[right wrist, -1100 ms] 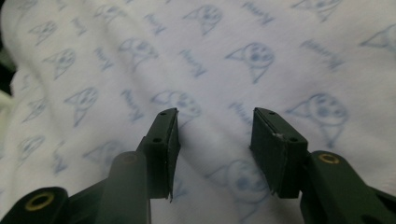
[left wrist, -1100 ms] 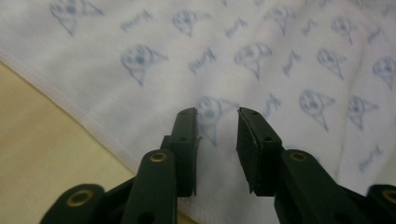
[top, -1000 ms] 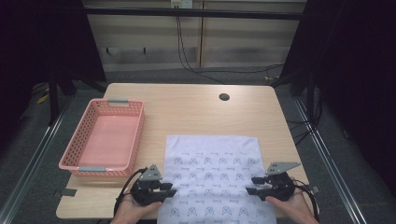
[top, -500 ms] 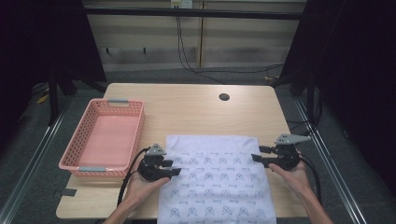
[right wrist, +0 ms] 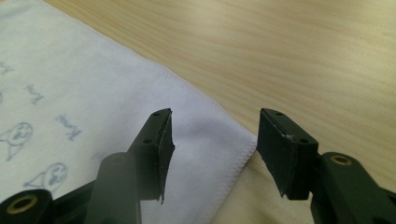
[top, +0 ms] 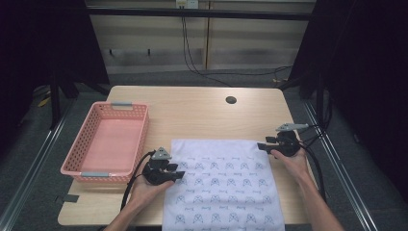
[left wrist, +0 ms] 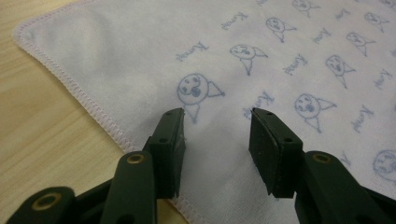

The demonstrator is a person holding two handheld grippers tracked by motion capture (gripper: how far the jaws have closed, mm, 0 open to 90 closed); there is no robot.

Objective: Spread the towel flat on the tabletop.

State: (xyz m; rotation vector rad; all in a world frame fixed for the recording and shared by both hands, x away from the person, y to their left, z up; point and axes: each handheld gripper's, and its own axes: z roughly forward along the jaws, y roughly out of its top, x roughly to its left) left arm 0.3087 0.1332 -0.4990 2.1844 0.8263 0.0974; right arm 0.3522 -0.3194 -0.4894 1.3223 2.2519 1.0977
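Observation:
A white cloth (top: 221,183) printed with small blue figures lies flat on the wooden table (top: 202,115), and its near end hangs over the front edge. My left gripper (top: 180,174) rests at the cloth's left hem, jaws pointing inward. In the left gripper view the cloth (left wrist: 280,56) lies flat under the left gripper (left wrist: 217,122); its jaws stand apart, have just been closing a little, and pinch nothing. My right gripper (top: 262,146) is at the far right corner. In the right gripper view that corner of the cloth (right wrist: 70,84) sits under the right gripper (right wrist: 215,119), whose jaws have widened slightly.
A pink plastic basket (top: 77,168) stands at the table's left side, close to my left hand. A dark round hole (top: 231,100) marks the tabletop at the back. Bare wood lies between the cloth's far hem and the back edge. Cables trail from both grippers.
Both grippers slid away from the person along the cloth's side hems. The right one travelled farther, up to the far right corner. The left gripper's jaws stand wider than a second ago.

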